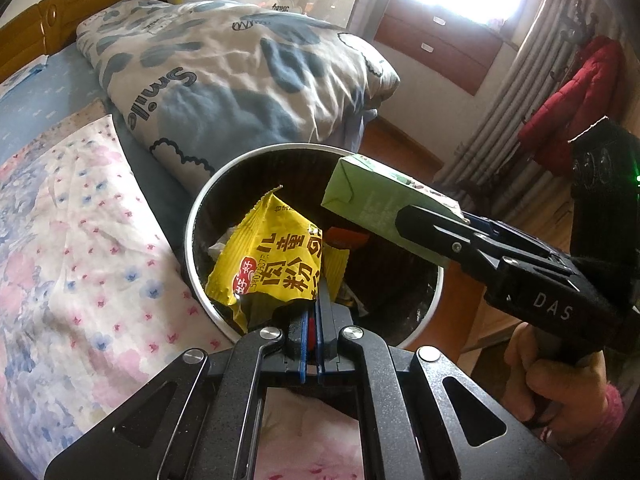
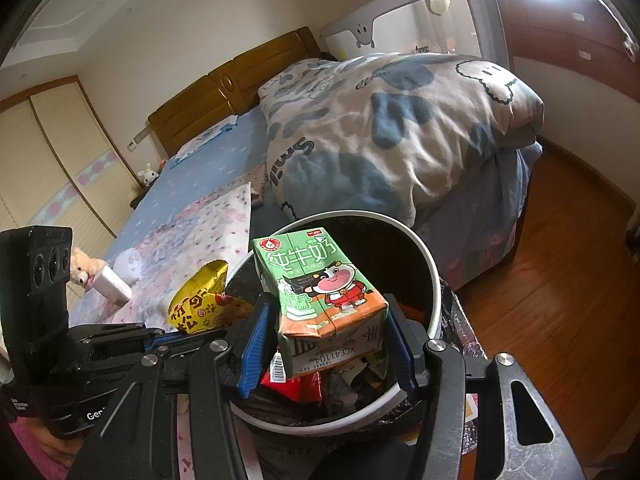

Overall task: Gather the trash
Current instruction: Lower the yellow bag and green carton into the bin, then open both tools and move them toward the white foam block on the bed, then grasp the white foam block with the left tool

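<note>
- Left wrist view: left gripper [image 1: 310,312] is clamped tight on the yellow snack wrapper [image 1: 272,264], pinching its lower edge; the wrapper hangs over the open mouth of the trash bin [image 1: 192,216].
- Right wrist view: right gripper [image 2: 326,344] is about half spread, blue pads [image 2: 252,344] pressed on both sides of the green milk carton [image 2: 316,280]. Carton sits tilted above the bin, near its rim.
- Bin already has scraps inside: red packaging, crumpled paper. It stands just beside the bed [image 2: 208,152], at the edge of the floral sheet [image 1: 80,220].
- Step, as I read it: both pieces are picked and positioned over the bin; drop is not yet done.
- Next move calls for spreading both sets of jaws. The carton's back end looks close to the rim, so nudge it toward the centre first or it may tip out onto the floor.
- Wrapper is light and may cling to a pad; a small shake may be needed.
</note>
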Tool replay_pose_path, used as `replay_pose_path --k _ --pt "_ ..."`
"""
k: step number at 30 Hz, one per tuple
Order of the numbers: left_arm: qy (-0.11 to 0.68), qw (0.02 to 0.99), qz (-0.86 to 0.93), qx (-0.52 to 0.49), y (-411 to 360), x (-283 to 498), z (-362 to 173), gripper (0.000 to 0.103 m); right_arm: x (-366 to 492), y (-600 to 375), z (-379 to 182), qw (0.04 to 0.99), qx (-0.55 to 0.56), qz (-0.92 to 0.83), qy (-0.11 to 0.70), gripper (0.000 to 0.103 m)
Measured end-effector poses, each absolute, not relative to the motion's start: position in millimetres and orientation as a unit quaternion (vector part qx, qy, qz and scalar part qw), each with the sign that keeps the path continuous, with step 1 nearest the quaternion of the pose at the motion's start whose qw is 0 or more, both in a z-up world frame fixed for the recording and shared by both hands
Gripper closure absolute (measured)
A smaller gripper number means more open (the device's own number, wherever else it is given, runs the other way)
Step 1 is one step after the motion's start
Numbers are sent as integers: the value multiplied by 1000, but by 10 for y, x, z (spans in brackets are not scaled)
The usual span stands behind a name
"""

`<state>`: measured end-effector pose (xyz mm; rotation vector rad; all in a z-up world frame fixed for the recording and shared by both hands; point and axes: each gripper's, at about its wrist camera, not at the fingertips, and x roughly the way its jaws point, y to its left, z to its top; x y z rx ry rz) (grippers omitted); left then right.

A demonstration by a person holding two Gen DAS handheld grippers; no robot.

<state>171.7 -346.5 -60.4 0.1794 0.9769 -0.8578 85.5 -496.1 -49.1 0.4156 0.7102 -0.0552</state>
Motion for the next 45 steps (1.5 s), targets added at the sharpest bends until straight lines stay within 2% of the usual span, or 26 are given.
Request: replay_pose_path --k 10,11,15,23,28,31,41,43,45 --pt "455 791 -402 80 -3491 1722 -598 99 931 -5042 -512 910 213 -23 355 48" --pt "455 790 -404 78 -3483 1717 -594 96 938 -5048 -520 909 215 -21 356 48" --pt "450 797 -396 77 -3424 1692 -600 61 933 -5053 -517 910 216 -27 353 47" --pt "456 802 -382 57 -3144 1668 -651 61 831 -5005 -444 912 228 -32 338 42" --pt "458 815 -354 35 -2779 1661 -686 58 791 -4820 -342 919 232 -22 319 23" --pt "459 824 -330 21 -2504 1675 -718 58 817 -4649 -323 919 235 -9 317 16" --pt "459 854 -243 -30 -1565 1761 -783 55 1014 -4002 -395 914 224 50 334 14" --pt "454 861 -225 -34 -1402 1770 -787 51 1062 -3873 -425 913 221 60 339 13" --pt "450 870 -199 -42 -1205 1797 -794 42 1119 -3757 -461 910 219 69 345 13"
